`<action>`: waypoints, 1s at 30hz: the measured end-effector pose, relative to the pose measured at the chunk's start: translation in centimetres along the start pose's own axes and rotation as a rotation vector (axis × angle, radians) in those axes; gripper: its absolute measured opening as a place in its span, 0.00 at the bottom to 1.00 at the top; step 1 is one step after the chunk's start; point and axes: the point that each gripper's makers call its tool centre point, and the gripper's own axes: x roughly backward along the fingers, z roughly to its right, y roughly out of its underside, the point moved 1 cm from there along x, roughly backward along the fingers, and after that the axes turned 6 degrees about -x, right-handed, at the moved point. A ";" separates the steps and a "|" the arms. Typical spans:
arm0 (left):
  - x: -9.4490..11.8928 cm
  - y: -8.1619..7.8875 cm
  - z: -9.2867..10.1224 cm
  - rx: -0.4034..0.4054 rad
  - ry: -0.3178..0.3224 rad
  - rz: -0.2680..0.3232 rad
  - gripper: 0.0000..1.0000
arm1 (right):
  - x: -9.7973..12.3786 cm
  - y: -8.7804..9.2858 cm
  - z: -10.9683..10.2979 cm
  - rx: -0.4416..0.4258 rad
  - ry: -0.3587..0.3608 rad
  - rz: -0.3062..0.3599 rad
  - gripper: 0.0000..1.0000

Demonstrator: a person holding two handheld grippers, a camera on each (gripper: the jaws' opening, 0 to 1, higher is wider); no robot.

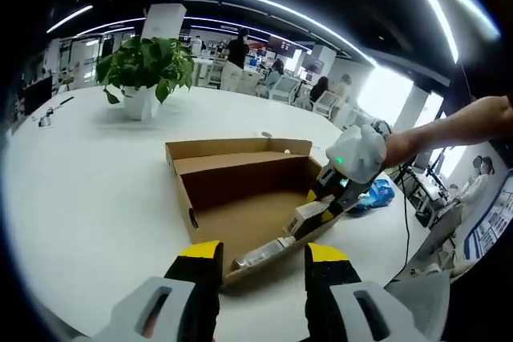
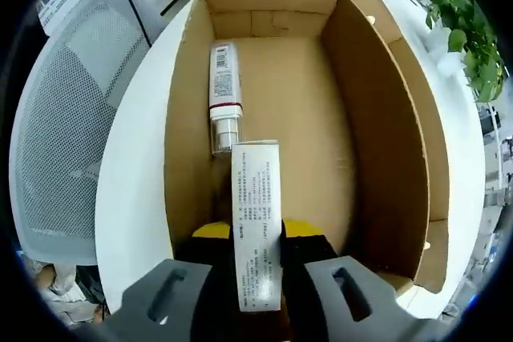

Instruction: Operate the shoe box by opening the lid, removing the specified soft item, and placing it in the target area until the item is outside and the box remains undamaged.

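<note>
An open brown shoe box (image 1: 240,186) stands on the white table (image 1: 88,190), its lid folded up on the far side. In the left gripper view my right gripper (image 1: 321,207) reaches into the box from the right and holds a small white printed carton (image 1: 309,215). A white tube (image 1: 260,254) lies on the box floor near the front wall. My left gripper (image 1: 263,258) hovers open just in front of the box, nothing between its jaws. The right gripper view looks into the box (image 2: 377,118): my right gripper (image 2: 256,231) is shut on the carton (image 2: 255,198), and the tube (image 2: 224,94) lies beyond it.
A potted plant (image 1: 144,70) stands at the back of the table; its leaves (image 2: 461,30) show again at the upper right of the right gripper view. A blue bag (image 1: 375,194) lies right of the box. A grey mesh chair (image 2: 72,142) stands by the table edge. People sit at desks far off.
</note>
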 end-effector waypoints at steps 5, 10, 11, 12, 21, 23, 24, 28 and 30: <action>0.2 -0.3 0.1 0.000 -0.003 0.009 0.41 | 0.9 -0.8 0.6 -0.025 0.018 0.041 0.18; 0.2 -0.6 0.3 -0.002 0.000 0.015 0.41 | 2.7 -2.0 1.0 -0.062 0.031 0.094 0.18; 0.1 -0.7 0.3 -0.002 0.001 0.017 0.41 | 3.0 -2.2 1.2 -0.062 0.035 0.101 0.18; 0.1 -0.7 0.4 -0.002 0.003 0.019 0.41 | 3.5 -2.5 1.3 -0.063 0.040 0.111 0.18; -0.1 -1.0 0.8 -0.010 0.013 0.024 0.41 | 7.1 -3.7 2.3 -0.044 0.095 0.152 0.18; -0.1 -1.1 0.8 -0.011 0.014 0.025 0.41 | 8.2 -4.1 2.4 -0.037 0.110 0.170 0.18; -0.1 -1.2 0.8 -0.013 0.015 0.026 0.41 | 8.7 -4.3 2.6 -0.033 0.116 0.177 0.18; -0.3 -1.3 0.9 -0.019 0.018 0.027 0.41 | 11.1 -4.6 3.0 -0.031 0.149 0.203 0.18; -0.4 -1.4 1.1 -0.023 0.022 0.027 0.41 | 12.1 -4.4 3.0 -0.028 0.161 0.208 0.18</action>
